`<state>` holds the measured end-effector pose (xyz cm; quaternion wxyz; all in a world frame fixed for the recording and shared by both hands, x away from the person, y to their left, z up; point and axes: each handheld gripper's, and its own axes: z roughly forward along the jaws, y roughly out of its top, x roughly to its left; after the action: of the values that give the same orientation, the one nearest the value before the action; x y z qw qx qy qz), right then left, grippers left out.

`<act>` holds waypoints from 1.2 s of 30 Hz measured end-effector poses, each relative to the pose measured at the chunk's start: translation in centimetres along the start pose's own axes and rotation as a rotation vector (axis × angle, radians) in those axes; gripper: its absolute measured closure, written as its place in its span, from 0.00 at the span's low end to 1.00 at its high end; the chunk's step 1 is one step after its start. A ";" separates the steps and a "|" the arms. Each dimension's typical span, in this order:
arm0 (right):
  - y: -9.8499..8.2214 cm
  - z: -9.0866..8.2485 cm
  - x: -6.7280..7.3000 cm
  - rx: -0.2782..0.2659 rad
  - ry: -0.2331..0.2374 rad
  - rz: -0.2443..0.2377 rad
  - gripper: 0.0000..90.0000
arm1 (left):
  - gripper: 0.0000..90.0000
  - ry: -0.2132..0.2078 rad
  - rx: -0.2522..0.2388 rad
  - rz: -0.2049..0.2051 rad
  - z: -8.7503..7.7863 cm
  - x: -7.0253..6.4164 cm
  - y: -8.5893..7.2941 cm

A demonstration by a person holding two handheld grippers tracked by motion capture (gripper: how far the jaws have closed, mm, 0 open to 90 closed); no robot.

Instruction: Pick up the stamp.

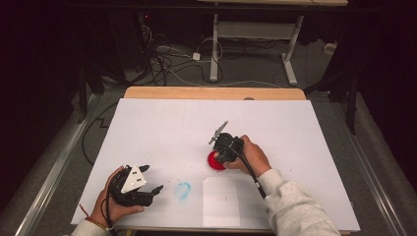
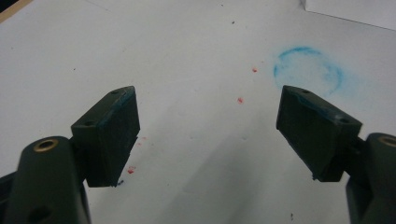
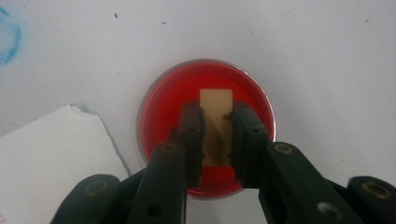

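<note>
A round clear dish full of red paint (image 3: 205,128) sits right under the right gripper (image 3: 215,122). That gripper pinches a small tan wooden block (image 3: 215,116) and holds it over the red paint. The left gripper (image 2: 208,133) is wide open with nothing in it, above the white counter (image 2: 177,56). A smudgy blue ring mark (image 2: 308,70) lies just ahead of it. A white paper sheet (image 3: 51,154) lies beside the dish.

No readable text, label, brand, number or sign anywhere. Only colour marks without letters: a blue smeared ring (image 2: 308,70) and small red specks (image 2: 240,100) on the white tabletop (image 1: 162,132), not forming any word or figure.
</note>
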<state>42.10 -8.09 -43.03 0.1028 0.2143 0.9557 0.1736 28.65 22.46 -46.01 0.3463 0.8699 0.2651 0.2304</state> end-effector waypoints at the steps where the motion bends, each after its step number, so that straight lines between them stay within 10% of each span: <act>1: 0.0 0.0 0.1 0.003 -0.011 -0.001 0.85 | 0.23 0.000 -0.001 0.000 0.0 0.0 0.0; 28: 0.0 -0.1 0.3 -0.003 -0.024 -0.020 0.85 | 0.23 0.003 -0.006 -0.035 0.0 0.6 -0.4; 36: -0.6 -1.2 0.2 -0.081 -0.004 -0.004 0.85 | 0.23 -0.005 -0.006 -0.035 0.1 0.7 -0.4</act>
<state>41.39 -8.86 -42.14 0.1136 0.2086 0.9481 0.2113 29.09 23.14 -46.22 0.3537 0.8645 0.2787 0.2231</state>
